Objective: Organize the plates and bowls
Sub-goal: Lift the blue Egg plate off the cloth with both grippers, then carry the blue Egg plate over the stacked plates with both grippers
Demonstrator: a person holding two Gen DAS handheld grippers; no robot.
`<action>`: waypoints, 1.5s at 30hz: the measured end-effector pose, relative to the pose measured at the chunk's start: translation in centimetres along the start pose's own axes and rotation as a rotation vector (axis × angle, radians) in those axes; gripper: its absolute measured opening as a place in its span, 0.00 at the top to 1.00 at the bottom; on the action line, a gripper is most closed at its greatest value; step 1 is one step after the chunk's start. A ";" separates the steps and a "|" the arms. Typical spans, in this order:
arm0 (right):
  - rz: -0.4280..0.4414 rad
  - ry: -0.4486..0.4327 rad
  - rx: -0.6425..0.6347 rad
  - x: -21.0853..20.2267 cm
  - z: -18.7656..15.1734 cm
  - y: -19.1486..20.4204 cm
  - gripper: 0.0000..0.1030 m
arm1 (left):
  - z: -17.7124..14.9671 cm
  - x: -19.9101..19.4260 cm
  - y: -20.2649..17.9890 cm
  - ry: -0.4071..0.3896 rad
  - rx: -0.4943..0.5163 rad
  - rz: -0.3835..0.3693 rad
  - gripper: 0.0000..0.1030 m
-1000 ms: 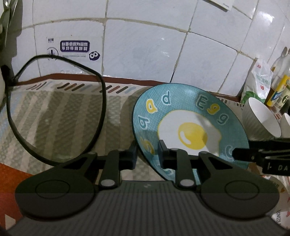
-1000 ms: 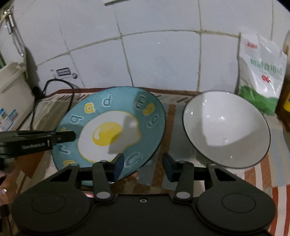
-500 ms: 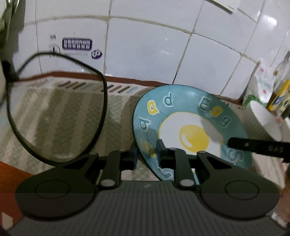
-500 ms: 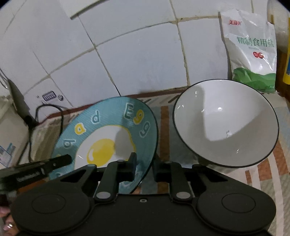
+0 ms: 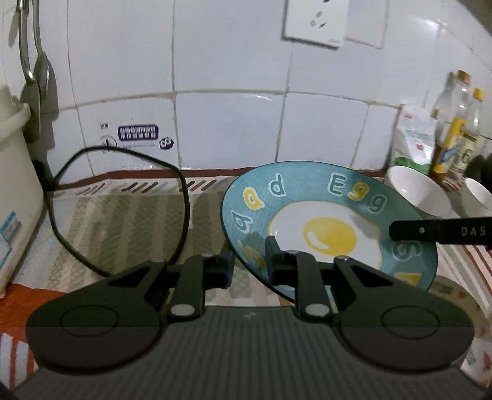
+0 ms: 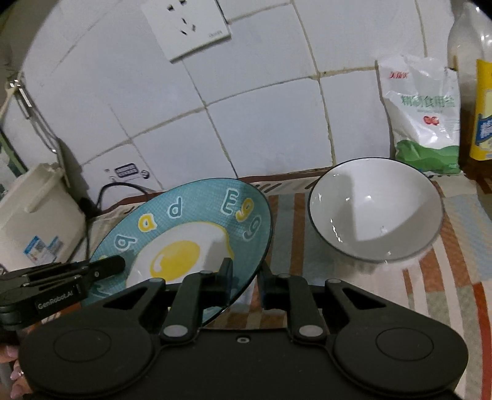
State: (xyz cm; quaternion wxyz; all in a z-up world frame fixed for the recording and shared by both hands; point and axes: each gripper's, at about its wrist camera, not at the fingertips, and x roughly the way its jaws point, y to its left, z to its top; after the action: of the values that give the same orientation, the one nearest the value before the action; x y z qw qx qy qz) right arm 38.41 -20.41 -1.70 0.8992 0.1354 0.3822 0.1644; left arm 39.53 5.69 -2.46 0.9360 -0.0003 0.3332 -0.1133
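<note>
Between both pinching grippers (image 5: pixel 247 261) (image 6: pixel 244 278), round glossy teal egg-print plate (image 5: pixel 307 197), tilted

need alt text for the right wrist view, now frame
The right gripper is shut on the near right rim of a teal plate printed with a fried egg, and the left gripper clamps its left rim. A white bowl lies tilted on the striped mat to the right, with a white bag against the tiled wall behind it.

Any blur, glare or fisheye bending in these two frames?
Left wrist: striped mat smeared, tile lines bowed, egg plate sharp. Right wrist: glare flecks and a hard shadow inside the white bowl, wall socket skewed.
</note>
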 end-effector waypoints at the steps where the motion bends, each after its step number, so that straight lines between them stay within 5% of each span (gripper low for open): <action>1: 0.002 -0.002 -0.003 -0.7 -0.3 0.0 0.80 | -0.2 -0.8 -0.2 -0.004 0.013 -0.001 0.82; 22: 0.038 -0.045 -0.044 -14.3 -8.0 1.6 0.79 | -5.6 -14.3 -5.8 -0.044 0.095 -0.051 0.81; 45: -0.016 0.053 -0.013 -13.4 -12.4 -1.9 0.78 | -9.4 -11.1 -8.1 0.109 0.087 -0.126 0.81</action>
State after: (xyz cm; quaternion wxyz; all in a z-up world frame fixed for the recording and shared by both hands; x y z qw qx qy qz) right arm 20.90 -26.00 -2.08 0.8910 0.1221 0.4057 0.1634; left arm 23.60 0.88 -2.21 0.9065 0.0254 0.3779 -0.1863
